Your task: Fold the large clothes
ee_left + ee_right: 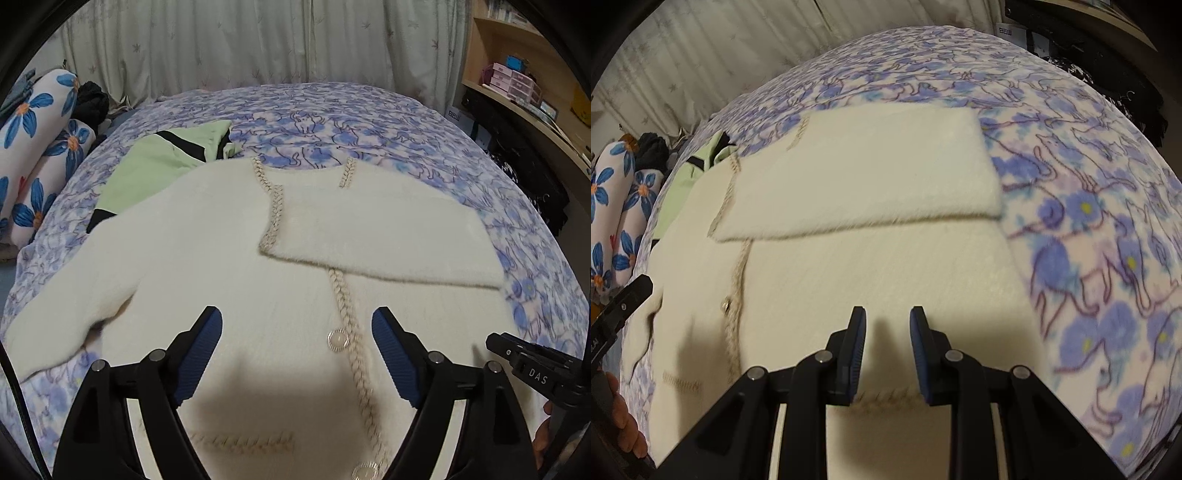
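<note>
A cream fuzzy cardigan (229, 258) is laid flat, front up, on a bed covered by a blue-and-lilac cat-print blanket (369, 122). Its front opening is edged with beige braided trim (345, 295), on which a clear round button (338, 340) is seen. One sleeve (384, 236) is folded across the chest; the other sleeve (70, 317) is stretched out toward the blanket's edge. A pale green garment with black bands (155, 166) is partly covered by the cardigan's shoulder. Flower-print bolsters (33, 147) are stacked beside the bed, pale curtains (221, 44) hang behind it, and a wooden shelf unit (517, 66) is seen off to the side. The left gripper (297, 354) is held above the cardigan's lower front with its blue-padded jaws spread wide and nothing between them. The right gripper (888, 354) is held over the cardigan near a trimmed pocket edge (886, 400); its jaws are set narrowly apart, and no cloth is pinched by them. Fingers (622, 421) are visible at the left border of the right wrist view.
</note>
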